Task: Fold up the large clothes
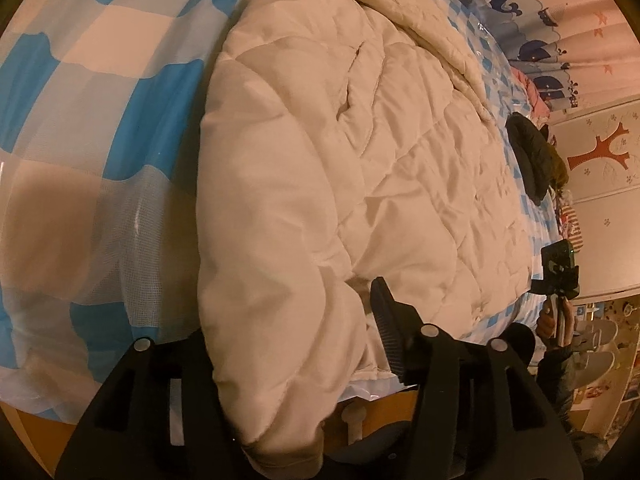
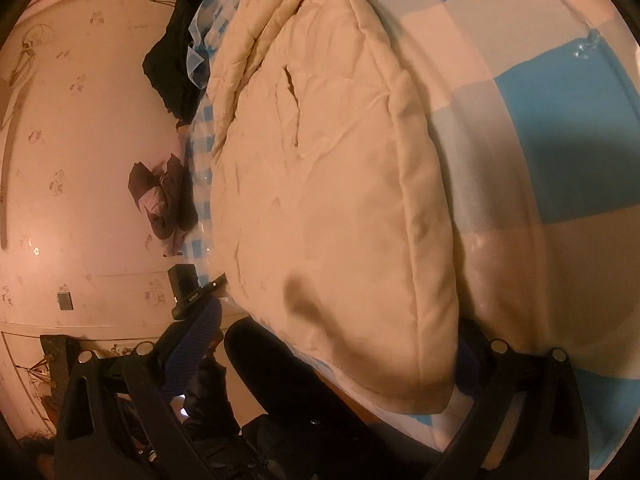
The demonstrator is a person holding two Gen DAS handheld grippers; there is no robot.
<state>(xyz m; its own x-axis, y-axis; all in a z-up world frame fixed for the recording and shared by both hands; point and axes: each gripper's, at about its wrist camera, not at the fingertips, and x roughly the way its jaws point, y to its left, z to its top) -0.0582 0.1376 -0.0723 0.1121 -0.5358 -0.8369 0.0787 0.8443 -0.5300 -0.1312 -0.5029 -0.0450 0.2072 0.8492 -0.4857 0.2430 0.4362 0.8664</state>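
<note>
Cream quilted coat (image 1: 340, 184) lies folded lengthwise on the blue-and-white checked bed cover (image 1: 100, 100), its near end hanging over the bed's edge. From my left gripper (image 1: 296, 340) I see the coat's thick edge sitting between the jaws, which stand apart; whether the pads still press it I cannot tell. My right gripper (image 2: 332, 356) straddles the coat's near corner with jaws spread wide, released, its blue pad (image 2: 196, 344) clear of the fabric. Dark clothing (image 2: 172, 60) lies near the far edge.
</note>
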